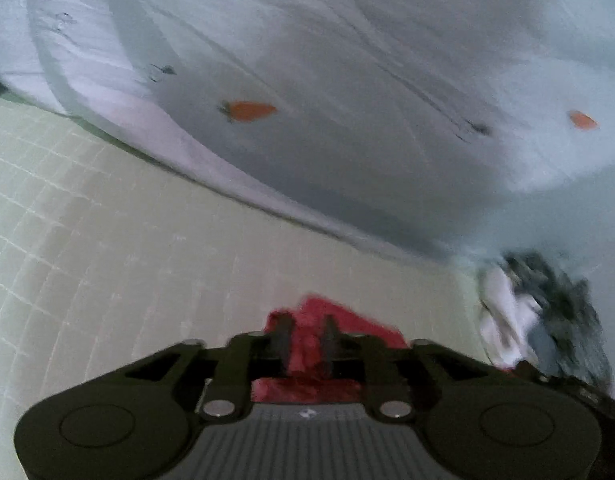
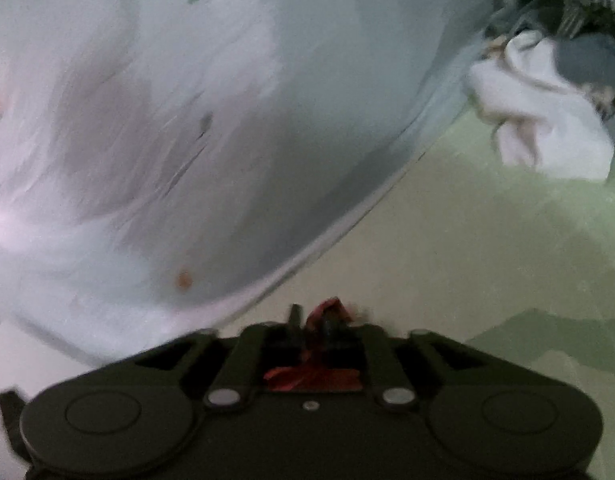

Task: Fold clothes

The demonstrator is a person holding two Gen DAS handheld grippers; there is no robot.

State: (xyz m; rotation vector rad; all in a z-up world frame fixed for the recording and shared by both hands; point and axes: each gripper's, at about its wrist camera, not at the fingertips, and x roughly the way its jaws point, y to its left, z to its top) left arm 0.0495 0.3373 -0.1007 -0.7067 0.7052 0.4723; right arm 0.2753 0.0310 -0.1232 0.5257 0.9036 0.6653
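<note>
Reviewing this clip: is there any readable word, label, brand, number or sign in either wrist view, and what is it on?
None readable.
Pale cloth: printed orange carrot shapes and small dark marks only, blurred; no letters.
Green mat: white grid lines; faint specks that may be markings, too small to read.
Left gripper body: a tiny light mark, illegible.
Right gripper, red fabric, clothes pile: no text visible.

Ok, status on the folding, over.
Left gripper and right gripper both shut on red cloth. Pale carrot-print fabric ahead. Clothes pile to the right.
</note>
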